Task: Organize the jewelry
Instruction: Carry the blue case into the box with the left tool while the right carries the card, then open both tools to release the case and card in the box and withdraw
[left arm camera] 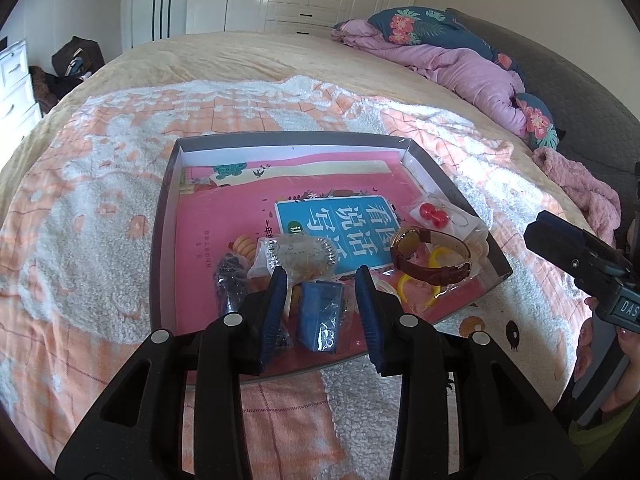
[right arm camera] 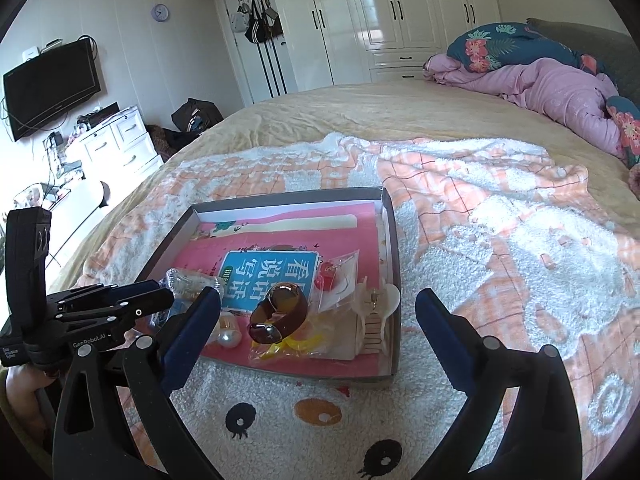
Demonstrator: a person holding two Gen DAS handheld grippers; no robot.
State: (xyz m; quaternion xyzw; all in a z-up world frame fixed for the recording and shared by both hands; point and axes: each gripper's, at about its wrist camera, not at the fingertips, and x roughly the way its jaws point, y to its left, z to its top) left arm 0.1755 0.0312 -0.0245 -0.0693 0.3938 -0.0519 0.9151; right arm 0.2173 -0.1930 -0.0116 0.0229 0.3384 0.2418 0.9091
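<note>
Watch in tray w/ bagged bits, on bed blanket. Left hand-held gripper spread around blue bag; right hand-held gripper spread wide, nothing pinched.

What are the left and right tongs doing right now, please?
Left tongs: open above the blue packet in the tray, holding nothing.
Right tongs: wide open, empty, near the watch.

Bed: we see a yellow bedspread under an orange-white fleece blanket.
Wall: white wardrobe, black television, round clock.
Corner: white drawer cabinet.
Light: daylight.
</note>
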